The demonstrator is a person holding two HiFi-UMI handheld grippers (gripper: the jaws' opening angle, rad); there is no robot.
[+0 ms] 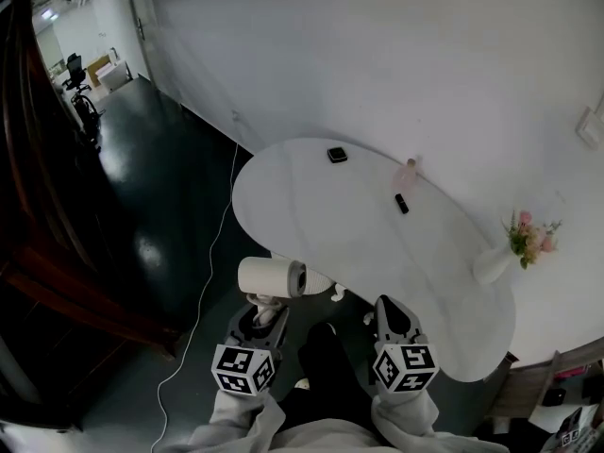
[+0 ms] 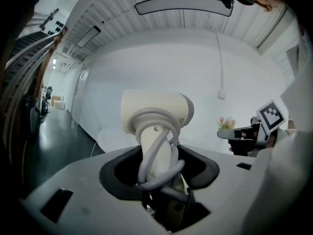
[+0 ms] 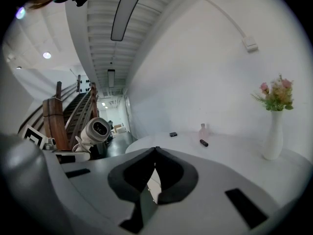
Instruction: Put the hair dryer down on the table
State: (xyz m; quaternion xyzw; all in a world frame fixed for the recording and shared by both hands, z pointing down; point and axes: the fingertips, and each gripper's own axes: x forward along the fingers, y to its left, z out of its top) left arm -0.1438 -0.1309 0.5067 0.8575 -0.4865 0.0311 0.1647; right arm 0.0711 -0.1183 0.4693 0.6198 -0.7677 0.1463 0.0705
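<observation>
the left hand-held gripper point(image 1: 263, 310) pinches the hair dryer point(image 1: 274, 276) by its cord-wrapped handle at the surface's point(image 1: 377, 248) near edge; the right hand-held gripper point(image 1: 389, 308), at that same edge, is pressed together, empty.

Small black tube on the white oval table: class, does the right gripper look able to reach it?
Probably yes. Bare white tabletop lies between the right gripper and the small black tube; the pink bottle stands just beyond it, not in the way. The shut jaws must open first.
</observation>
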